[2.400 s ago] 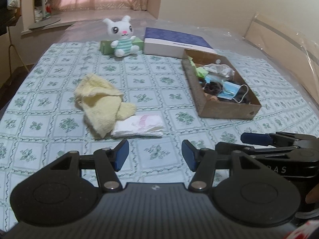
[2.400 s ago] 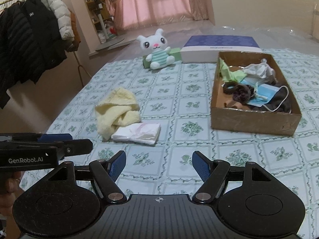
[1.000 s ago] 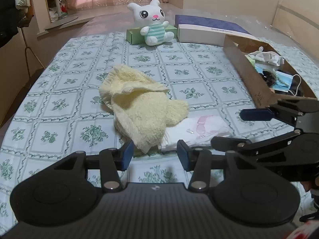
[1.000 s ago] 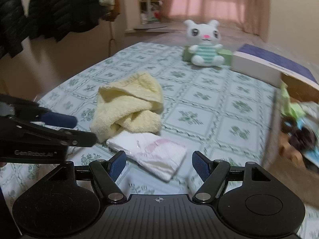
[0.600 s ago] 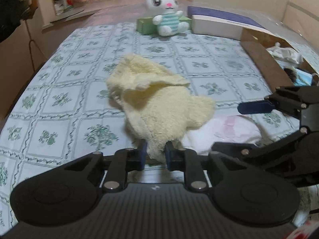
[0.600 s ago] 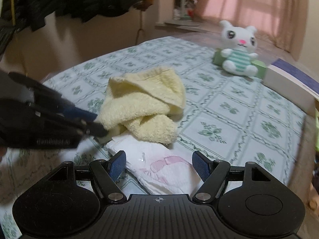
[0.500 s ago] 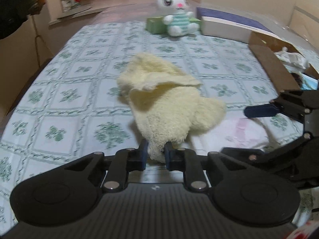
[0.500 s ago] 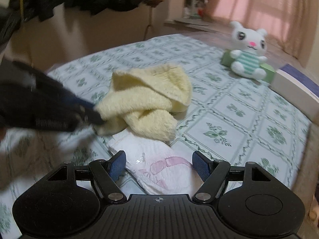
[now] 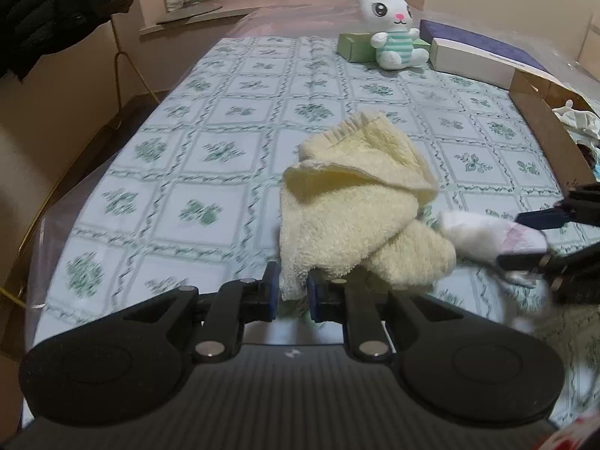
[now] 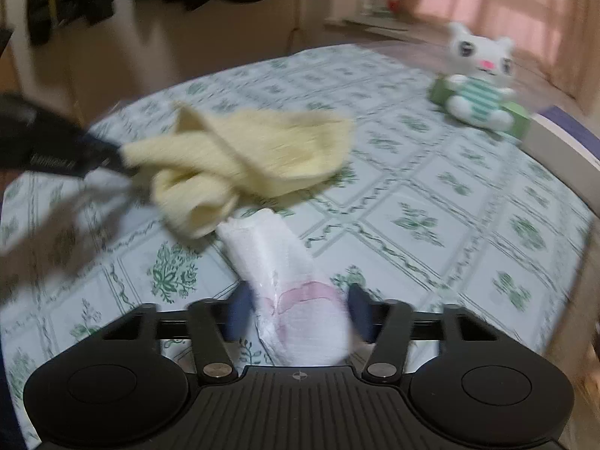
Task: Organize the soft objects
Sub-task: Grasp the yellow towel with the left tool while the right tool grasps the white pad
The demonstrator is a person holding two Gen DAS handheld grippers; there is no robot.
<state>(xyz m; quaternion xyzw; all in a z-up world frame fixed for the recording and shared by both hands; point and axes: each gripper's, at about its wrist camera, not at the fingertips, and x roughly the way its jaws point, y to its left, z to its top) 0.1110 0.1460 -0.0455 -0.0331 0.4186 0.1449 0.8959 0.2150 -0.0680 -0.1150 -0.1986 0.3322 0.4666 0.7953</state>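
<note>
In the left wrist view, lower centre, the left gripper (image 9: 291, 294) pinches a corner of the yellow towel (image 9: 360, 221) between nearly closed blue pads; the rest of the cloth bunches over the green-patterned tablecloth (image 9: 225, 150). It looks light, limp terry that will droop and drag, so an edge grip should suffice. At mid right, the right gripper (image 10: 298, 313) has its jaws narrowed around one end of the white-and-pink soft packet (image 10: 288, 281), though blur hides whether they press it. Probably squashy and slick-wrapped; hold across its middle. The cardboard box (image 9: 551, 131) sits at far right
</note>
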